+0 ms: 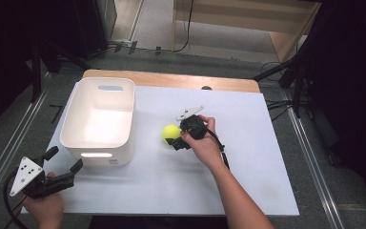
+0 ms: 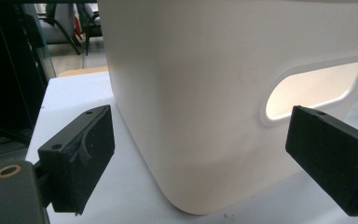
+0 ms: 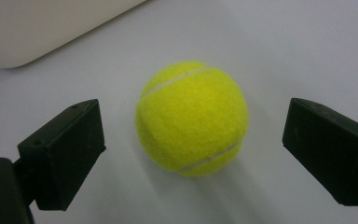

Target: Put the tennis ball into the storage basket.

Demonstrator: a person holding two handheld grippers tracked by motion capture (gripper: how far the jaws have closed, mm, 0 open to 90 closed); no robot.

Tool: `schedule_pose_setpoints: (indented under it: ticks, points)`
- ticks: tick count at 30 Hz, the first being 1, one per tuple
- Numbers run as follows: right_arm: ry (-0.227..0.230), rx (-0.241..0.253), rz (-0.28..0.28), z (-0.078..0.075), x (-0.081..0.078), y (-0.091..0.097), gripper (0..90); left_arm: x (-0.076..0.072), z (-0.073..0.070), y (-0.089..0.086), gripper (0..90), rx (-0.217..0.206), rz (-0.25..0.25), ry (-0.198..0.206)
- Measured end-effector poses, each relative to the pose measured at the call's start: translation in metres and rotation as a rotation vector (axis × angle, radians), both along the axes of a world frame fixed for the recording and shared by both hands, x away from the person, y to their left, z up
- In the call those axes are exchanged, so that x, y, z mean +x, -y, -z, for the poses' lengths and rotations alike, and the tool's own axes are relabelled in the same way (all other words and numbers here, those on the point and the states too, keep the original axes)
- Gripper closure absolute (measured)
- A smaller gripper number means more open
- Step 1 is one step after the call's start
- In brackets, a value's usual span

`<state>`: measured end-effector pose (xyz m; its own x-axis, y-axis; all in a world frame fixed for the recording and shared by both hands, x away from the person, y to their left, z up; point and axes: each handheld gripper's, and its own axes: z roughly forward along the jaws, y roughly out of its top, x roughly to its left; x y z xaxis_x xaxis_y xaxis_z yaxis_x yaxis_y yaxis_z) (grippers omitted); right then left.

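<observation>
Now tennis ball [image 3: 192, 119] sits btwn right gripper [image 3: 193, 154] jaws, wide, untouched.

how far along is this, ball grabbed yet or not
Not yet. Done: the right gripper has reached the tennis ball, open jaws on either side, gaps showing. In hand: closing on it. Left: lifting it; the white bin looks empty. The left gripper waits open beside the bin.

I see a white tabletop [image 1: 248, 157] with a wooden far edge, grey floor [image 1: 162, 28] beyond, a pale wooden cabinet [image 1: 248, 19], cables, and dark surroundings at both sides.
</observation>
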<state>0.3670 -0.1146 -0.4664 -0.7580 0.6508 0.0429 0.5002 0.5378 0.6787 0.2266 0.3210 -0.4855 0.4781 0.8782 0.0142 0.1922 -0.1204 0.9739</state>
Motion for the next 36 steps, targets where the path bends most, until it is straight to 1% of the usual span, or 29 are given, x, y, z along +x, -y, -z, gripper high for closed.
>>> schedule_pose_setpoints:
  ticks: [1, 2, 4, 7, 9, 12, 16, 19, 21, 23, 24, 28, 29, 30, 31, 36]
  points:
    - [0.000, 0.000, 0.000, 0.000, 0.000, 0.000, 4.4, 0.000, 0.000, 0.000, 7.9, 0.000, 0.000, 0.000]
    - [-0.011, -0.008, -0.001, 0.002, 0.001, -0.002, 4.4, 0.000, 0.000, 0.000, 7.9, 0.000, 0.001, 0.000]
    - [-0.008, -0.009, -0.009, 0.003, 0.002, -0.004, 4.4, 0.000, 0.000, 0.000, 7.9, 0.000, 0.001, 0.000]
    - [-0.013, -0.007, -0.001, 0.004, 0.002, -0.006, 4.5, 0.000, 0.000, 0.000, 7.9, 0.000, 0.001, 0.001]
    - [-0.020, -0.016, -0.010, 0.004, 0.003, -0.008, 4.6, 0.000, 0.000, 0.000, 7.9, -0.001, 0.001, 0.000]
    - [-0.016, -0.023, -0.015, 0.005, 0.006, -0.010, 5.0, 0.000, 0.000, 0.000, 7.9, -0.002, 0.001, 0.000]
    - [-0.031, -0.027, -0.006, 0.007, 0.006, -0.013, 5.8, 0.000, 0.000, -0.001, 7.9, -0.002, 0.001, -0.001]
    - [-0.034, -0.031, -0.017, 0.009, 0.008, -0.013, 5.8, 0.000, 0.000, 0.000, 7.9, -0.002, 0.001, -0.001]
    - [-0.046, -0.028, -0.011, 0.010, 0.008, -0.014, 6.1, 0.000, 0.000, -0.001, 7.9, -0.003, 0.001, -0.001]
    - [-0.049, -0.031, -0.011, 0.011, 0.009, -0.014, 7.5, 0.000, 0.000, -0.001, 7.9, -0.003, 0.001, -0.001]
    - [-0.051, -0.031, -0.012, 0.012, 0.009, -0.015, 11.0, 0.000, 0.000, -0.001, 7.9, -0.003, 0.001, -0.001]
    - [-0.052, -0.036, -0.015, 0.013, 0.010, -0.016, 11.3, 0.000, 0.000, -0.001, 7.9, -0.005, 0.000, -0.001]
    - [-0.053, -0.036, -0.008, 0.014, 0.010, -0.016, 11.5, 0.000, 0.000, -0.001, 7.9, -0.003, 0.000, -0.004]
    - [-0.061, -0.038, -0.011, 0.014, 0.011, -0.016, 11.7, 0.000, 0.000, -0.001, 7.9, -0.002, 0.001, -0.004]
    - [-0.067, -0.036, -0.003, 0.015, 0.010, -0.017, 11.8, 0.000, 0.000, -0.001, 7.9, -0.003, 0.001, -0.004]
    - [-0.063, -0.041, -0.012, 0.017, 0.012, -0.017, 12.5, 0.000, 0.000, -0.001, 7.9, -0.006, -0.001, -0.003]
